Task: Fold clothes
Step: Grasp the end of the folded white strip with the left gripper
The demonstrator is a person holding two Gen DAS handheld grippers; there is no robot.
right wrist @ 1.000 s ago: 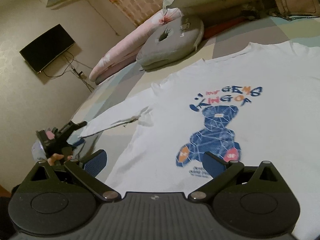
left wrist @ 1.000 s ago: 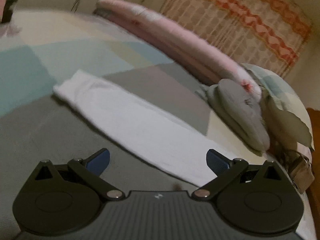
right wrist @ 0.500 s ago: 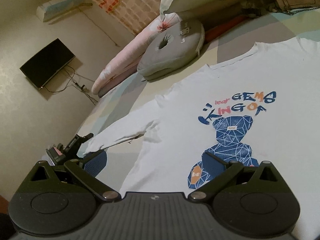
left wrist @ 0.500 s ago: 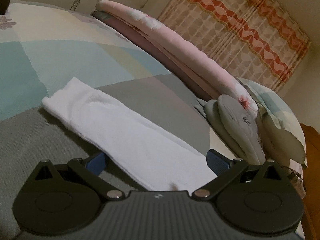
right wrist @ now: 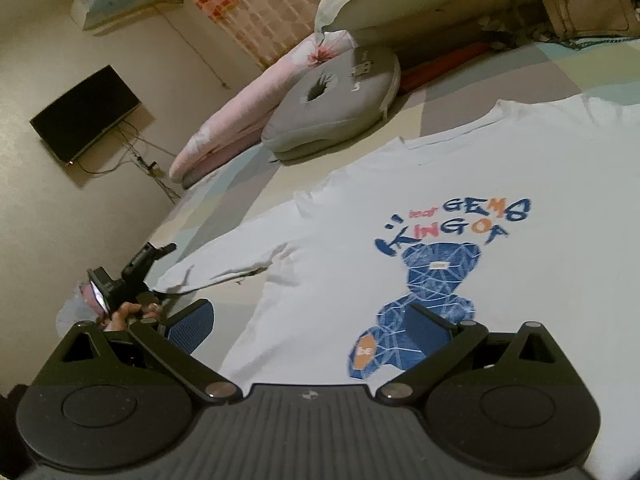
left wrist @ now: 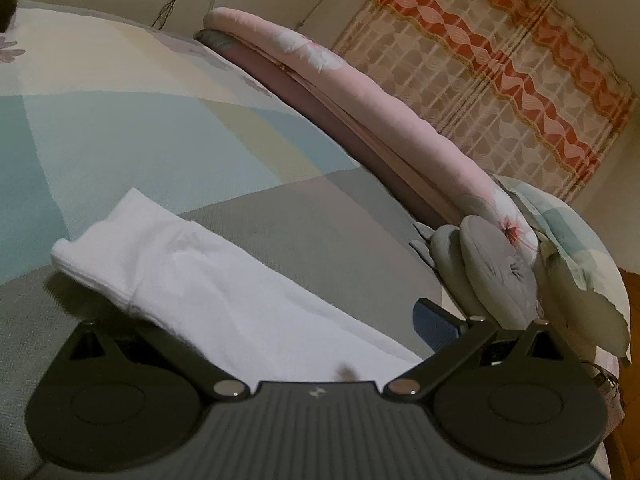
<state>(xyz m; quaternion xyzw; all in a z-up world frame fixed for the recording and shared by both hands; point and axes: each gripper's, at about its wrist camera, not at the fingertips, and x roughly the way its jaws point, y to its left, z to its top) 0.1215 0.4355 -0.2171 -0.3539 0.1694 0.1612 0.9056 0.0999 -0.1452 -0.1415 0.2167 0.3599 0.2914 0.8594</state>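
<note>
A white long-sleeved shirt (right wrist: 460, 184) lies face up and spread flat on a bed (left wrist: 120, 128) covered in a pastel patchwork sheet. A blue bear and lettering are printed on its chest.

Compared with a second ago, the left tongs (left wrist: 280, 320) have dropped lower and closer over the outstretched sleeve (left wrist: 208, 288). The sleeve now fills the gap between the spread jaws, and the white cloth hides the left-side pad from that camera. The jaws are wide apart and grip nothing yet. The right wrist view confirms this: the left tool, held in a person's hand (right wrist: 128, 312), sits at the cuff end of the sleeve.

The right tongs (right wrist: 308, 324) have also moved forward and down toward the shirt body. Their jaws are released and empty, hovering above the lower side edge, near the bear print (right wrist: 424, 300).

This suggests the first fold is about to begin, with the sleeve to be pinched and carried across the chest. No fold is made so far.

Around the sleeve, the sheet is bare on both sides, giving free room to lift and swing inward. Along the far side lie a rolled pink quilt (left wrist: 380, 120) and a grey ring cushion (right wrist: 340, 100), with pillows behind. The cushion sits near the shirt's shoulder but apart from it. The bed's near edge is not visible.
</note>
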